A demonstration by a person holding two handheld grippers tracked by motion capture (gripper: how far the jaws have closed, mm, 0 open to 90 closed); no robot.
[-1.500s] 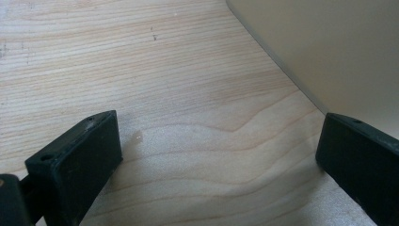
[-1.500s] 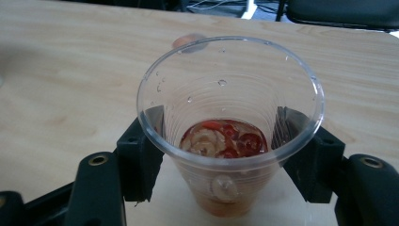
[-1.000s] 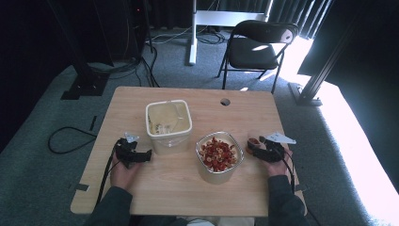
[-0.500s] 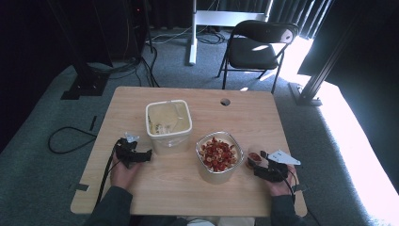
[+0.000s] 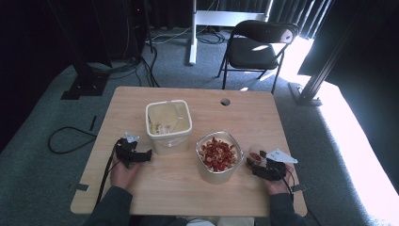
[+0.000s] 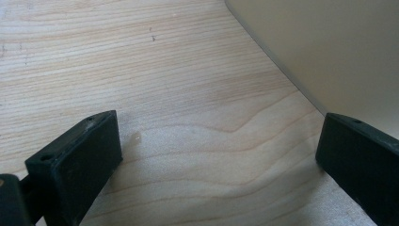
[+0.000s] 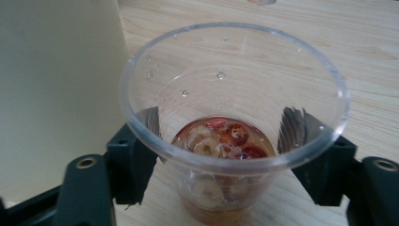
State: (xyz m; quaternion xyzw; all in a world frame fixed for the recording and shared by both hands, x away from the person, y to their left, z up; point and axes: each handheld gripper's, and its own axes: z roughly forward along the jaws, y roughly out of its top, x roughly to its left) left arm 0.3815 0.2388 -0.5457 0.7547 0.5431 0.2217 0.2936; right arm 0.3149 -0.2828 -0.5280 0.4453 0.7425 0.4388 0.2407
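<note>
we see our right gripper [image 7: 226, 155] with its two black jaws on either side of a small clear cup [image 7: 234, 117], pressed against its walls, so it is holding the cup. the cup stands up straight, with its mouth open to the top, and a few red slices [image 7: 221, 136] sit in a bit of juice at its bottom. just to the left of this gripper is the clear bowl of red slices [image 5: 218, 154], very near the cup. we think the next move depends on this: the bowl is right beside the cup on its left, so the right hand [image 5: 274, 181] is the nearer one for any tip or scoop there. our left gripper [image 6: 221, 155] has its jaws wide apart with nothing but bare table [image 6: 164, 84] between them. the cream tub [image 5: 168, 123] is close on its right side, near the right jaw.
</note>
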